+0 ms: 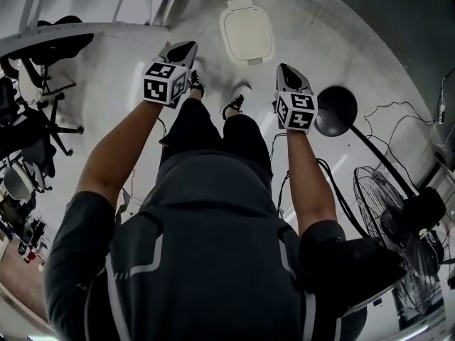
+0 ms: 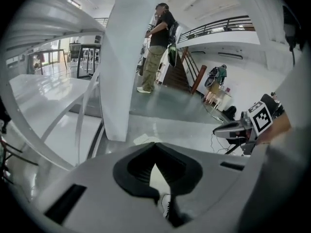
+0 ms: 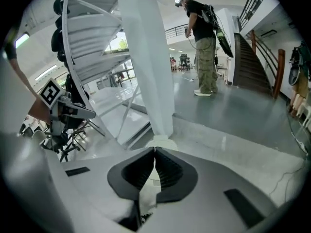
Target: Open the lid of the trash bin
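Observation:
The white trash bin (image 1: 247, 33) stands on the grey floor ahead of the person's feet, its lid lying flat and closed. My left gripper (image 1: 186, 47) hangs in the air short of the bin and to its left. My right gripper (image 1: 284, 70) is short of it to the right. Neither touches the bin. In the left gripper view the jaws of my left gripper (image 2: 154, 145) meet at their tips with nothing between them, and the bin (image 2: 144, 139) shows pale just beyond. My right gripper (image 3: 154, 149) is likewise shut and empty, pointing at the bin (image 3: 165, 142).
A black round stand base (image 1: 335, 109) with a slanting pole sits right of the bin, and a floor fan (image 1: 387, 219) stands further right. Office chairs (image 1: 39, 55) crowd the left. A white pillar (image 2: 121, 57) rises behind the bin. A person (image 3: 201, 47) stands far off. Cables trail on the floor.

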`<state>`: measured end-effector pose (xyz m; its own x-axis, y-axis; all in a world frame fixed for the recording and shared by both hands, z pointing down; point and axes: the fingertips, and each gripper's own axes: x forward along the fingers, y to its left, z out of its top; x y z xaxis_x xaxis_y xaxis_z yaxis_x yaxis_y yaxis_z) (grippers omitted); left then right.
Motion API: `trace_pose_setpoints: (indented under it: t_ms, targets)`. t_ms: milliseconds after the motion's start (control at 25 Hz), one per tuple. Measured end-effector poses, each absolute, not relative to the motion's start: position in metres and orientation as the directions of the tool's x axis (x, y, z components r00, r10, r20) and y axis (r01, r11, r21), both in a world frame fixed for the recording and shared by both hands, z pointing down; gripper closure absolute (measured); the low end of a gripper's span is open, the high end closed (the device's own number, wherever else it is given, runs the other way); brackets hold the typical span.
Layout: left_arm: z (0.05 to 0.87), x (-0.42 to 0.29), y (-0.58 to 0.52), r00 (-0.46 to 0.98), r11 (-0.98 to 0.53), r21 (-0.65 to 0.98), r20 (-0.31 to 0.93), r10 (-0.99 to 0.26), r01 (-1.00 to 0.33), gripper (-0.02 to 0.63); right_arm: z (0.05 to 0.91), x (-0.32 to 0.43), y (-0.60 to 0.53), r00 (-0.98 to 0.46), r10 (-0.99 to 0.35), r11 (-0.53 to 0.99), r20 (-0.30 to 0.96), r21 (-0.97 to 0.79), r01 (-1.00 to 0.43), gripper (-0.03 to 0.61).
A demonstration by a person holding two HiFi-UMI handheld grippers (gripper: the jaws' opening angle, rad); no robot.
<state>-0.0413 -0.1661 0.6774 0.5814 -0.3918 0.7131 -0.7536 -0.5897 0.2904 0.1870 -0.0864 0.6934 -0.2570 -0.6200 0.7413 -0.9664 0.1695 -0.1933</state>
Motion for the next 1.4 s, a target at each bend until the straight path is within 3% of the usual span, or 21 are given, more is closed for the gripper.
trace_pose_setpoints:
  t_ms: [320,560,1400]
  targets:
    - [0.760,-0.069,-0.138,0.498,-0.566,0.273,0.818,-0.290,-0.778,0.606,0.787,0.174,-0.066,-0.245,-0.508,0.150,0.825,-0.196,-0.969,0.551]
    - [0.800,-0.061,-0.126,0.517,-0.592,0.305,0.826,-0.225,-0.746,0.606,0.842,0.161,-0.057,-0.253,-0.440,0.153,0.862,-0.205,-0.967,0.551]
    - [0.899,-0.033,-0.141,0.509,-0.516,0.332,0.823,-0.250,-0.790,0.606,0.991,0.153,-0.058,-0.269,-0.328,0.196,0.905,-0.214,-0.957,0.551]
